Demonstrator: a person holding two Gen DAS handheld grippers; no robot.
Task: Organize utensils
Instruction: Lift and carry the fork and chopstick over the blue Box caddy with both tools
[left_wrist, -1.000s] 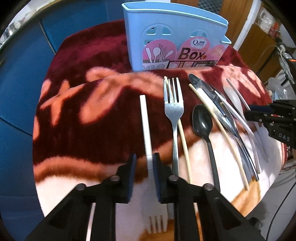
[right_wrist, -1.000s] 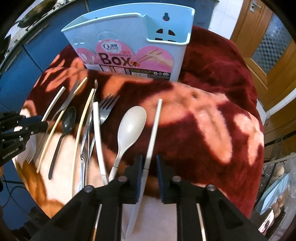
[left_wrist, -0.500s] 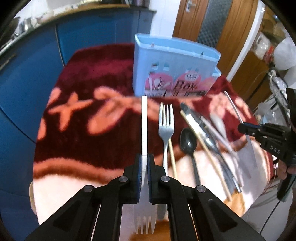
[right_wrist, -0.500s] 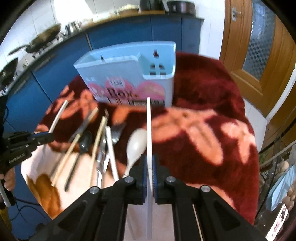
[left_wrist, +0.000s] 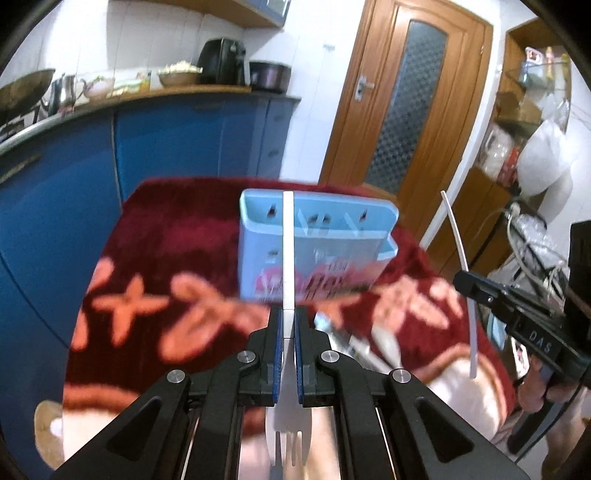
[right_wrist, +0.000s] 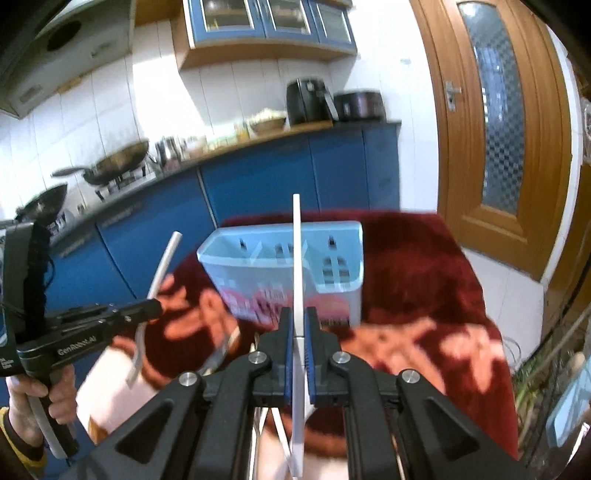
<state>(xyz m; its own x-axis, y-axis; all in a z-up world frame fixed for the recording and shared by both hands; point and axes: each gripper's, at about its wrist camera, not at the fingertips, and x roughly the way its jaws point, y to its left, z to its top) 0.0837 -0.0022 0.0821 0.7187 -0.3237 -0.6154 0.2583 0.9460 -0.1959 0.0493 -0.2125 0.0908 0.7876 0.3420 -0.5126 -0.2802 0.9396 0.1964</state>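
Observation:
My left gripper (left_wrist: 287, 325) is shut on a white plastic fork (left_wrist: 288, 254), handle pointing forward, tines back under the jaws. My right gripper (right_wrist: 300, 325) is shut on a white plastic knife (right_wrist: 297, 266), handle forward. Both are lifted above the red patterned blanket (left_wrist: 147, 295), in front of the light blue utensil box (left_wrist: 317, 254), which stands upright with open compartments and also shows in the right wrist view (right_wrist: 332, 258). The right gripper and its knife show at the right of the left wrist view (left_wrist: 461, 284); the left gripper and its fork show at the left of the right wrist view (right_wrist: 155, 306).
Blurred remaining utensils (left_wrist: 384, 339) lie on the blanket below the box. Blue kitchen cabinets (left_wrist: 166, 144) with a counter of pots stand behind. A wooden door (left_wrist: 410, 99) is at the back right, shelves and bags (left_wrist: 535, 155) far right.
Both grippers closed on their utensils, the left on the fork and the right on the knife, and lifted them off the blanket; the views now tilt up toward the box and kitchen.

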